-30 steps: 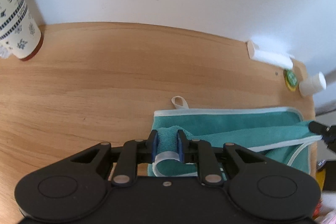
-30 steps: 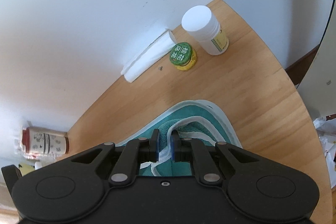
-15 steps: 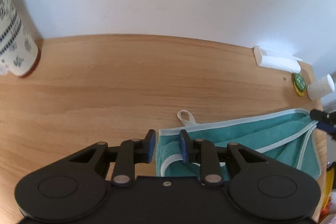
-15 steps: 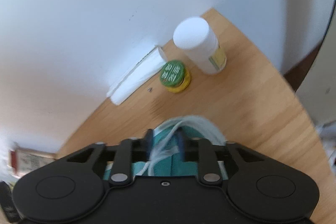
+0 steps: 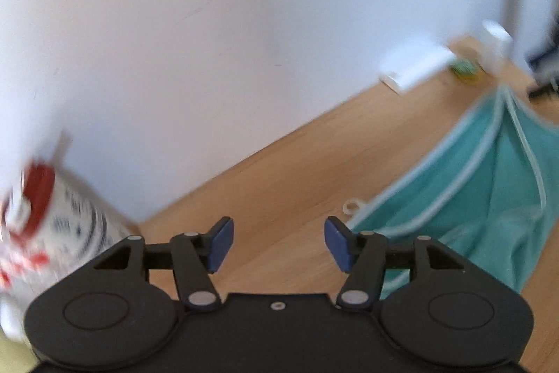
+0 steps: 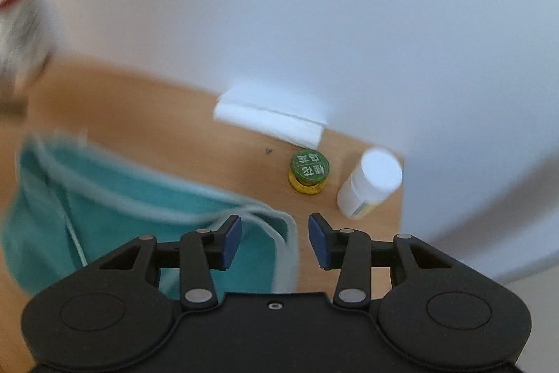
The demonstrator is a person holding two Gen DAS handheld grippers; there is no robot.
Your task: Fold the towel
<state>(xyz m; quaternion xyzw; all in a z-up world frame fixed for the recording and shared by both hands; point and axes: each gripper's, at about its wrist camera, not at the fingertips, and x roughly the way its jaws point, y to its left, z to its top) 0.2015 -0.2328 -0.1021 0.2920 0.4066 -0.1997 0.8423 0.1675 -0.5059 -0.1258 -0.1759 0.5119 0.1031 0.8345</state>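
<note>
The teal terry towel with pale piping [image 5: 489,198] lay folded on the light wooden tabletop [image 5: 279,191], with a small white hanging loop [image 5: 352,208] poking out at its left corner. In the left wrist view it spread to the right of the left gripper [image 5: 278,243], whose blue-padded jaws had just been opening and stood wide apart over bare wood, nothing between them; the right pad sat just beside the towel's corner. In the right wrist view the towel [image 6: 139,215] filled the near left, and its piped right edge ran down between the jaws of the right gripper [image 6: 275,240]. Those jaws had also just been opening, and the pads stood clear of the cloth, gripping nothing.

Beyond the towel, against the white wall, lay a white rolled paper packet [image 6: 272,119]. Near it stood a small green-lidded yellow jar [image 6: 309,172] and, to its right, a white plastic bottle with a white cap [image 6: 370,186]. A white cylindrical canister with red trim and dark pattern [image 5: 45,233] stood at the far left, blurred.
</note>
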